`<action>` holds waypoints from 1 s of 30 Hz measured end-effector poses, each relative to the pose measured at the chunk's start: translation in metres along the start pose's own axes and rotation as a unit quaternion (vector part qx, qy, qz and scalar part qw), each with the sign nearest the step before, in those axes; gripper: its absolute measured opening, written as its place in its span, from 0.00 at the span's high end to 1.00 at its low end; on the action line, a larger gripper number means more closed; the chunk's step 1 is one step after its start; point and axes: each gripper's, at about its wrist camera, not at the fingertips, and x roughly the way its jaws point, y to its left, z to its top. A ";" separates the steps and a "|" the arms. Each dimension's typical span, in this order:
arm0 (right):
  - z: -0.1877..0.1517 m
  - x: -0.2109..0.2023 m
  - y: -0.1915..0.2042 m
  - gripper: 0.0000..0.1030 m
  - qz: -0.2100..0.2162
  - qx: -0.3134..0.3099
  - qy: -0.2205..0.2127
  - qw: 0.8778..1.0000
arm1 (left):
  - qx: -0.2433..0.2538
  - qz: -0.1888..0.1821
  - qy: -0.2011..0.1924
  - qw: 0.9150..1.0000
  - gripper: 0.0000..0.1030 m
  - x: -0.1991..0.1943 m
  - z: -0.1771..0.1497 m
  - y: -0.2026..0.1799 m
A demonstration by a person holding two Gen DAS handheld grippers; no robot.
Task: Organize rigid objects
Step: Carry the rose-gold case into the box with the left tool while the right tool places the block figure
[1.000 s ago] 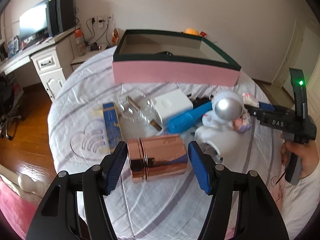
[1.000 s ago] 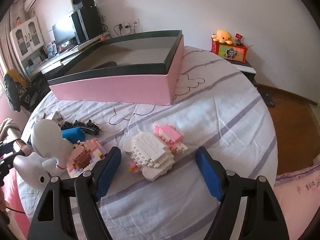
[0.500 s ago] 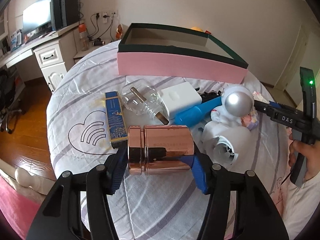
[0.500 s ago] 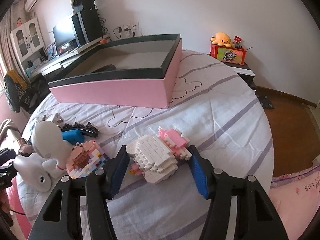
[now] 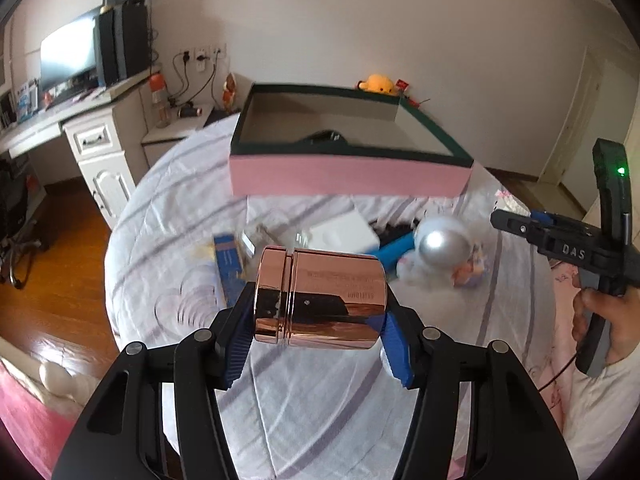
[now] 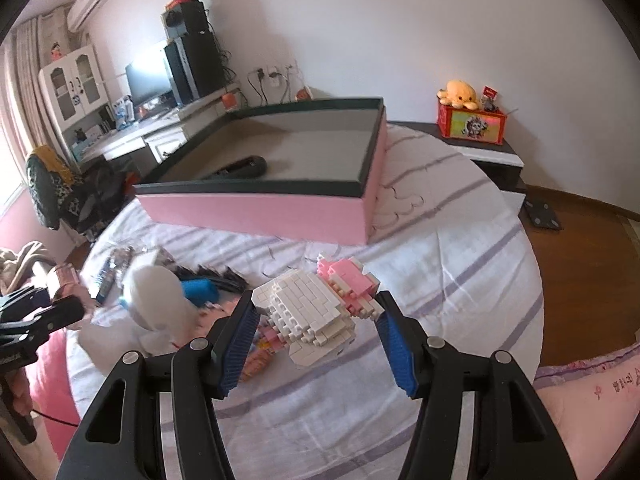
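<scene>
left gripper (image 5: 318, 334) jaws clamped end to end on the slick, rigid copper canister (image 5: 320, 299), right gripper (image 6: 316, 334) jaws clamped on the brittle brick figure (image 6: 316, 312), best held across its body.

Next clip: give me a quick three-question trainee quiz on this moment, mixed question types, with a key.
1. True or false: the left gripper is shut on the copper canister.
2. What does the right gripper hold? A) a blue tube B) the white and pink brick model C) a remote
3. Fill in: the dark object already lying inside the pink box is a ____.

Key
1. True; both pads press the canister's ends, and it appears lifted off the striped sheet.
2. B.
3. Remote control, by its look; it lies on the box floor near the front wall.
</scene>
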 end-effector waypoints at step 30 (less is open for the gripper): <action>0.116 0.089 0.007 0.41 0.015 -0.061 0.016 0.998 | 0.081 -0.003 0.037 0.996 0.44 0.144 0.177 -0.044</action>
